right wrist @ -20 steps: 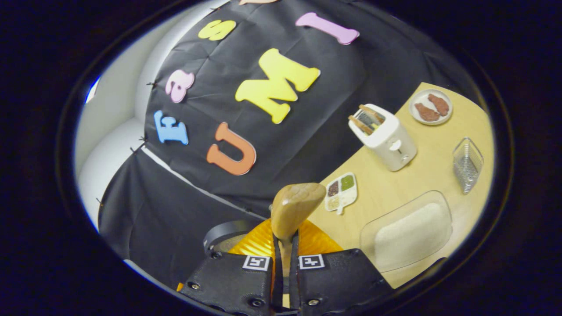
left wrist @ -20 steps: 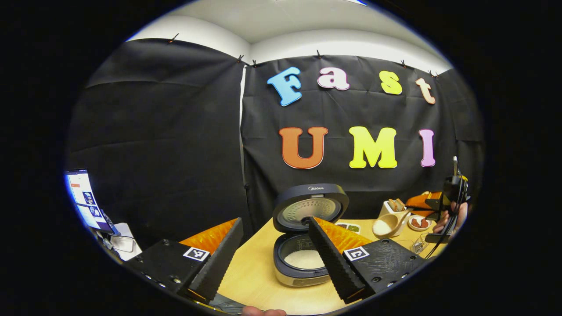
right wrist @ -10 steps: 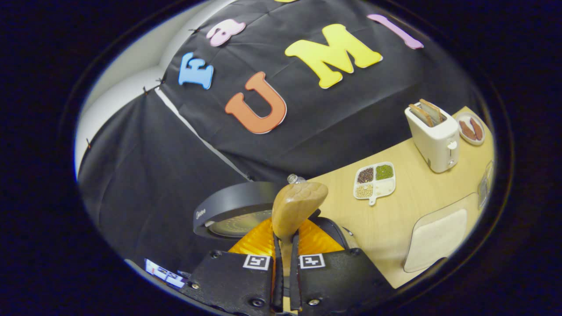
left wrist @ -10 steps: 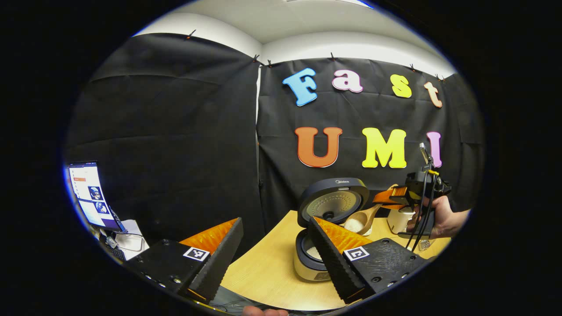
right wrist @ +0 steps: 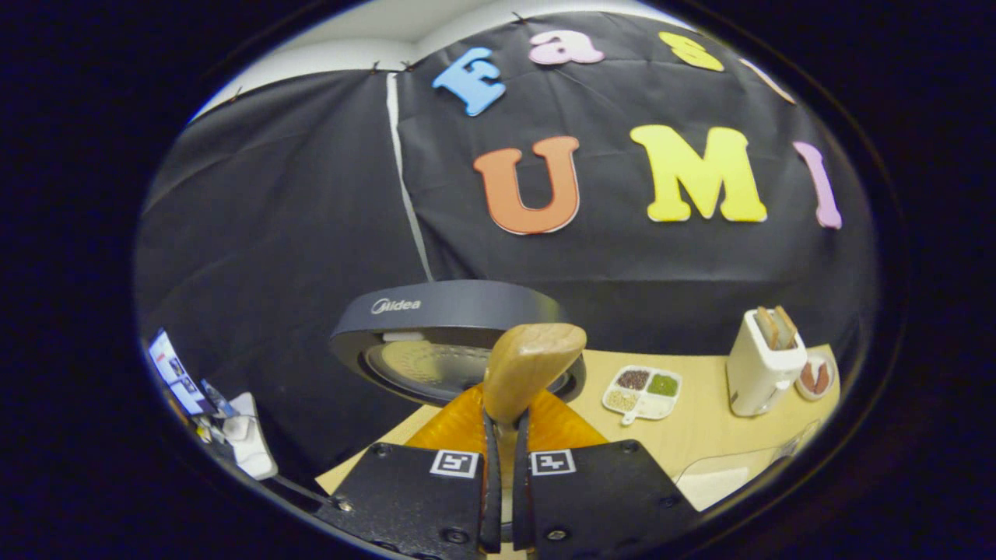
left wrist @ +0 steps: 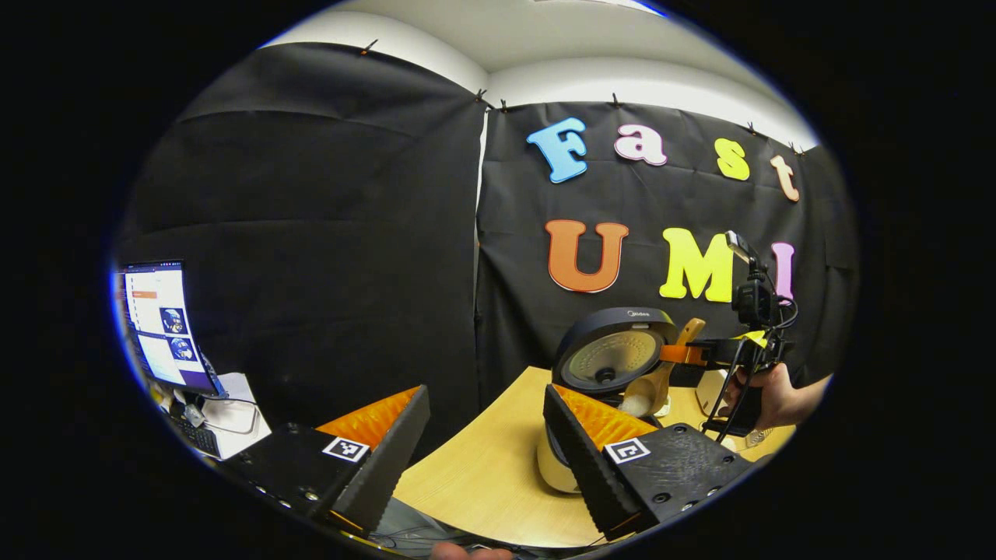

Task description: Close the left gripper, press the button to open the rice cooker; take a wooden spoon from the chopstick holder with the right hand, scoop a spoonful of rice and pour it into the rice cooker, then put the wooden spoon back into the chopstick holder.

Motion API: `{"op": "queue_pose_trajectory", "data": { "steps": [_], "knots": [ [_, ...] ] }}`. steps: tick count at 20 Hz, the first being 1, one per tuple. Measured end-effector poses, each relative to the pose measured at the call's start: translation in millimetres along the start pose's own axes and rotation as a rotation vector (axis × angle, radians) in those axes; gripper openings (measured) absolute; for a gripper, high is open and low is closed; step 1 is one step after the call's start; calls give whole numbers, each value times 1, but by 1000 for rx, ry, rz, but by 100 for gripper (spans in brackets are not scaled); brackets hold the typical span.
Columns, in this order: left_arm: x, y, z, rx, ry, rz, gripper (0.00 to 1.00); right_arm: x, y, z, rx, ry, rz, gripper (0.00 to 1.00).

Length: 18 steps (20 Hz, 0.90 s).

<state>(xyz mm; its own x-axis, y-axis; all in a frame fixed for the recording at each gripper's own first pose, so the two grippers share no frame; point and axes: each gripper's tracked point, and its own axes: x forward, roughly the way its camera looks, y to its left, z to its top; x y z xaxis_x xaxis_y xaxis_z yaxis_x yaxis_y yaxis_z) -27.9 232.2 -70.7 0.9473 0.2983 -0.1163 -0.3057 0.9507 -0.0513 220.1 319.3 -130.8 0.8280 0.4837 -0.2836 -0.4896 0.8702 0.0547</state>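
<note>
Rice is being poured: the wooden spoon [left wrist: 655,379], clamped between the fingers of the right gripper [right wrist: 504,435], is being tipped over the open rice cooker [left wrist: 615,365], which is standing on the table [left wrist: 482,482]. The left gripper [left wrist: 482,451] is being held spread and empty beside the pot. Next, the spoon probably needs emptying, then returning to its holder. "Midea" is printed on the lid.

Left jaws apart, right jaws clamped.
</note>
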Motion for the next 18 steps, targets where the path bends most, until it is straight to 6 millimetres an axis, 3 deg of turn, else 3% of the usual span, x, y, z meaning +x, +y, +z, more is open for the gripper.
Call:
{"op": "queue_pose_trajectory", "data": {
  "steps": [6,11,18],
  "knots": [
    [-2,-3,-3,-5,-4,-40,95,-2,13,-8,-207,-19,5,11],
    [-2,-2,0,7,-17,-44,95,-13,25,-1,-401,-90,0,11],
    [1,-3,4,-34,-14,-24,95,-18,22,1,-376,-114,19,11]
  ]
}}
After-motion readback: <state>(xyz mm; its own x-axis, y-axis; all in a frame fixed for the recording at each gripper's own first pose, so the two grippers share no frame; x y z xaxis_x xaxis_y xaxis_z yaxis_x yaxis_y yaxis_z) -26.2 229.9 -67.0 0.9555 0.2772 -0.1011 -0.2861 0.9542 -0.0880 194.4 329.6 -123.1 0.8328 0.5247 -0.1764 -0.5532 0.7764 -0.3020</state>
